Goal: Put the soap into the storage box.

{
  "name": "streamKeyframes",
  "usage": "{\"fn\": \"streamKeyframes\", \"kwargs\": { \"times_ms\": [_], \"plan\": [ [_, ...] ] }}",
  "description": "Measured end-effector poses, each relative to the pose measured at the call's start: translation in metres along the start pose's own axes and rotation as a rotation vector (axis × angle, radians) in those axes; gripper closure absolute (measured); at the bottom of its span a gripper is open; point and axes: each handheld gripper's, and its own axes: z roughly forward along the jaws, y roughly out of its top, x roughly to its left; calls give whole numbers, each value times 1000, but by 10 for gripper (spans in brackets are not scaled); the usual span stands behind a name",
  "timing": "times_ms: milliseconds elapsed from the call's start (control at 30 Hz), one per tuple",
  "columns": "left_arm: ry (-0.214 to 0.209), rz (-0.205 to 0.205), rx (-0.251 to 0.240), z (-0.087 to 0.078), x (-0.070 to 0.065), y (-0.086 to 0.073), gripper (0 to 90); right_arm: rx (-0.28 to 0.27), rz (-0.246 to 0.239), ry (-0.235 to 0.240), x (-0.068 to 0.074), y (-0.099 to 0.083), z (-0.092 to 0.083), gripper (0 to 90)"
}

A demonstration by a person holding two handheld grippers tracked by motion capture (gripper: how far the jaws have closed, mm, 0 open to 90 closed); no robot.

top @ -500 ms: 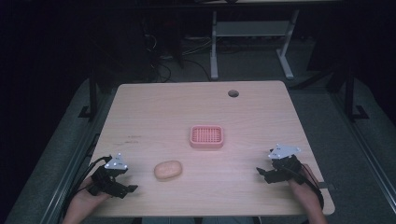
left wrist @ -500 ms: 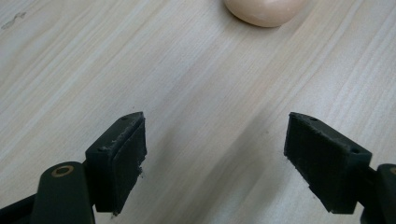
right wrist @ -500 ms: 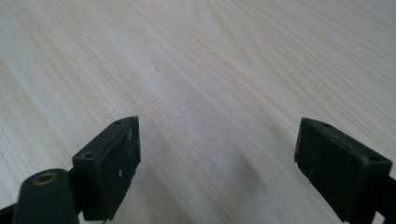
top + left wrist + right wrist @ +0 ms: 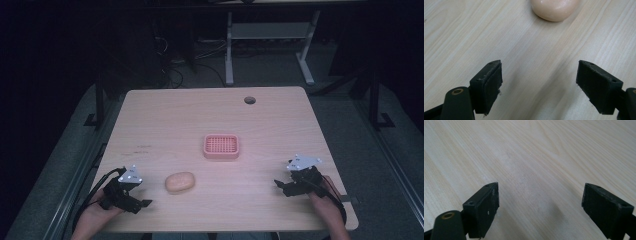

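Both grippers' jaws are spread wide over bare table (image 4: 529, 157); soap bar (image 4: 554, 9) ahead of left gripper (image 4: 537, 85), top cut off.

A dim lab or office workspace, seen from above. A light wood-grain desk (image 4: 210, 150) with rounded corners fills the middle, with a round cable hole (image 4: 249, 100) at about 1 o'clock near its far edge. Grey carpet (image 4: 345, 130) surrounds it. Beyond, at 12 o'clock, stands the white metal leg frame of another desk (image 4: 267, 35), with loose cables (image 4: 175, 75) on the floor at 11 o'clock. The background is dark.
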Motion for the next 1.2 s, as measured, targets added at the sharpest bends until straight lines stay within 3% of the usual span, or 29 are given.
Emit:
{"fn": "streamKeyframes", "kwargs": {
  "times_ms": [1200],
  "plan": [
    [-33,52,12,7,-7,19,208,2,0,2,1,0,-1,138]
  ]
}}
